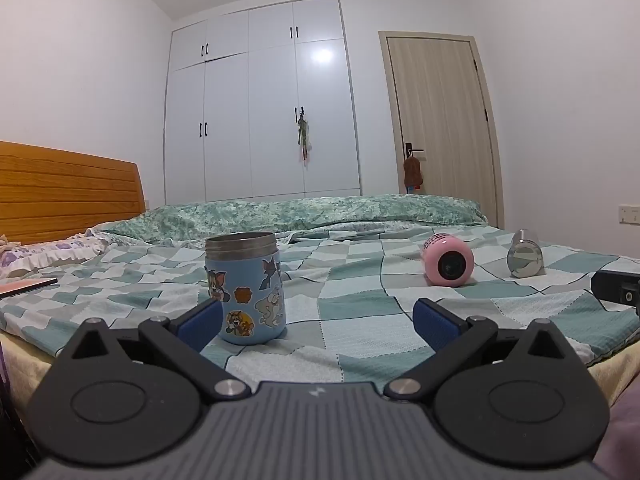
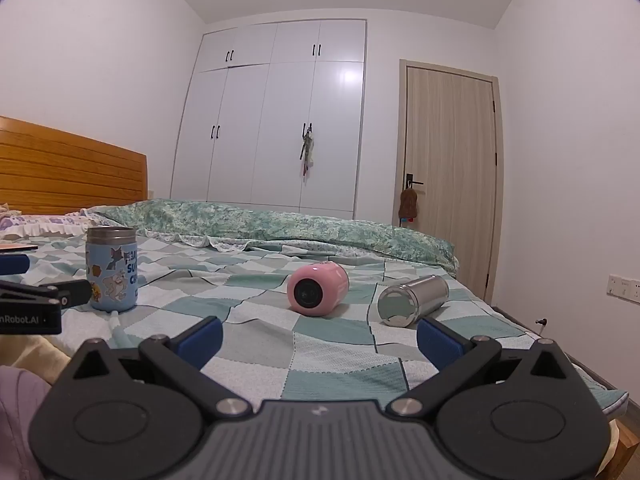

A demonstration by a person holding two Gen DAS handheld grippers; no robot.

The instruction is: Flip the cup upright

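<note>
A blue cartoon-sticker cup (image 1: 246,288) stands upright on the checked bedspread, also in the right wrist view (image 2: 112,270). A pink cup (image 1: 448,259) lies on its side, its open mouth facing me (image 2: 318,289). A steel cup (image 1: 525,254) lies on its side to the right of it (image 2: 412,300). My left gripper (image 1: 318,322) is open and empty, its left finger just in front of the blue cup. My right gripper (image 2: 318,340) is open and empty, short of the pink and steel cups.
The green checked bed (image 2: 332,356) fills the foreground, with a rolled quilt (image 2: 280,226) across the back, a wooden headboard (image 1: 68,188) at left, and a phone-like flat object (image 1: 24,285). The left gripper's side (image 2: 36,300) shows at far left. Wardrobe and door stand behind.
</note>
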